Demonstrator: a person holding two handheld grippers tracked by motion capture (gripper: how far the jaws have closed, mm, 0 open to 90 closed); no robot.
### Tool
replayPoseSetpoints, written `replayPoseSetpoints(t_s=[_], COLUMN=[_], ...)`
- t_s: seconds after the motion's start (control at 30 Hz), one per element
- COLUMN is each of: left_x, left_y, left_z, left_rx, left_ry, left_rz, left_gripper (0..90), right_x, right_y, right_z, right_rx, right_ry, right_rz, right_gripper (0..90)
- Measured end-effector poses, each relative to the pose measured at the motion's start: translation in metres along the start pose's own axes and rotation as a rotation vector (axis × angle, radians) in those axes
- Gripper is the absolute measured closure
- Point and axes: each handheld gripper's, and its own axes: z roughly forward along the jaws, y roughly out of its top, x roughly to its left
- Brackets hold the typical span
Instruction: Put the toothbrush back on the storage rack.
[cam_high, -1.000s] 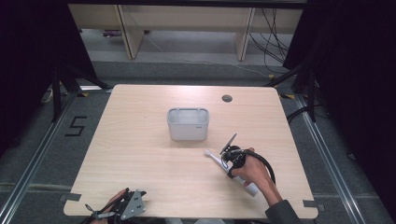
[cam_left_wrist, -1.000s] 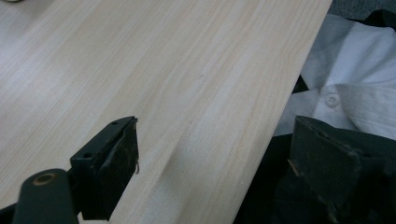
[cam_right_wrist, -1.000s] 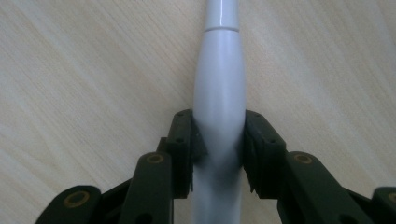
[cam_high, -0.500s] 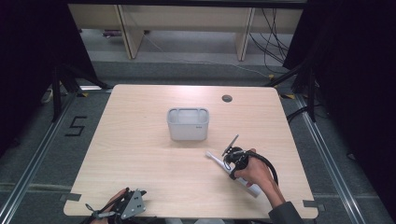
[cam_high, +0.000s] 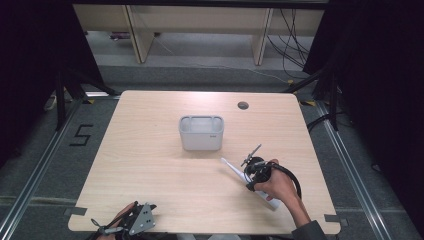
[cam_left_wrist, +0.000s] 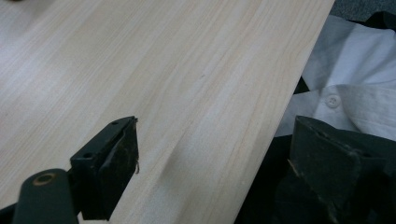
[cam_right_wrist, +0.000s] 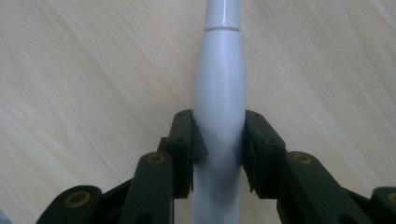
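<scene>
The landmark here is the grey bin (cam_high: 201, 132), which stands near the middle of the desk (cam_high: 150, 170).

Nearest to the person, at the desk edge far on the near-left side of the grey bin, the left hand-held gripper (cam_high: 131, 223) rests with its grey three-cornered plate on top. In the left gripper view its two black jaws stand wide apart, with nothing between them. One jaw is above the wood of the desk, and the other is past the desk edge, in front of a white cloth with a button (cam_left_wrist: 332, 101).

On the near-right side of the grey bin, the right hand (cam_high: 280, 186) holds the right hand-held gripper (cam_high: 256, 172). Its jaws are closed on a white toothbrush-like handle (cam_right_wrist: 219, 112). In the right gripper view both pads press on the two sides of the thick part of this handle, and the thinner neck goes on past the jaws above the wood. In the high view the handle lies slanted, its thin end pointing toward the grey bin but well apart from it, and its thick end shows under the hand, closer to the person. I cannot tell whether it touches the desk.

Beyond the grey bin, to its far right, there is a small round hole (cam_high: 243, 105) in the desk.
</scene>
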Motion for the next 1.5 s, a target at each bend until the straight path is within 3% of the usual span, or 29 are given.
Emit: replayPoseSetpoints(t_s=[0.13,0.23,0.3,0.33,0.37,0.4,0.43,0.53,0.6,0.67,0.73,0.77,0.97,1.07,1.1,1.23,1.27,1.3,1.37,1.5], left_x=[0.000,0.001,-0.001,0.000,0.000,0.000,0.000,-0.001,0.000,-0.001,-0.001,-0.001,-0.003,-0.001,0.000,-0.002,-0.001,-0.002,-0.002,-0.001], left_y=[0.000,0.000,0.000,0.000,0.000,0.001,0.001,0.000,0.001,0.001,0.000,0.001,0.000,0.000,0.000,0.001,0.001,0.000,0.001,0.001], left_z=[0.000,0.000,0.000,-0.001,-0.001,0.000,0.000,-0.001,-0.001,0.000,-0.001,-0.001,0.000,0.000,-0.001,0.000,0.000,0.000,0.000,0.000], left_rx=[-0.001,-0.004,-0.002,0.005,0.000,-0.001,-0.008,-0.007,0.001,-0.008,-0.005,-0.006,-0.024,-0.020,-0.008,-0.021,-0.016,-0.013,-0.019,-0.003], left_ry=[-0.002,-0.004,0.002,0.003,0.003,0.003,0.000,-0.004,0.007,-0.001,-0.002,-0.001,-0.007,-0.007,-0.003,-0.010,-0.008,-0.008,-0.007,-0.005], left_rz=[0.000,0.007,0.002,0.011,0.005,0.006,-0.003,0.001,0.011,-0.002,0.003,0.005,-0.004,-0.006,0.010,-0.011,0.001,0.002,-0.004,0.005], left_gripper=[15.2,15.2,15.2,15.3,15.3,15.3,15.2,15.2,15.2,15.2,15.3,15.2,15.2,15.2,15.2,15.3,15.2,15.2,15.2,15.3], right_x=[-0.002,-0.002,-0.006,-0.006,-0.007,-0.004,-0.006,-0.012,-0.012,-0.015,-0.015,-0.017,-0.021,-0.025,-0.027,-0.029,-0.029,-0.031,-0.030,-0.031], right_y=[-0.009,-0.011,-0.015,-0.015,-0.015,-0.016,-0.016,-0.016,-0.015,-0.014,-0.015,-0.014,-0.013,-0.012,-0.011,-0.007,-0.006,-0.004,-0.001,0.008], right_z=[-0.012,-0.016,-0.024,-0.026,-0.029,-0.031,-0.034,-0.040,-0.048,-0.051,-0.056,-0.057,-0.060,-0.059,-0.060,-0.063,-0.064,-0.064,-0.065,-0.066], right_rx=[-0.089,-0.117,-0.188,-0.187,-0.205,-0.210,-0.217,-0.303,-0.342,-0.404,-0.452,-0.505,-0.555,-0.597,-0.607,-0.656,-0.665,-0.680,-0.691,-0.720], right_ry=[-0.008,0.000,-0.010,-0.015,-0.024,-0.032,-0.016,-0.022,-0.032,-0.042,-0.044,-0.053,-0.049,-0.049,-0.038,-0.035,-0.031,-0.044,-0.031,-0.036], right_rz=[0.008,0.033,0.014,0.028,0.012,0.066,0.052,0.019,0.050,0.018,0.042,0.039,0.084,0.081,0.091,0.099,0.104,0.078,0.105,0.102], right_gripper=[66.7,66.8,66.8,66.8,66.8,66.8,66.8,66.8,66.8,66.8,66.8,66.8,66.7,66.7,66.8,66.7,66.7,66.7,66.7,66.7])
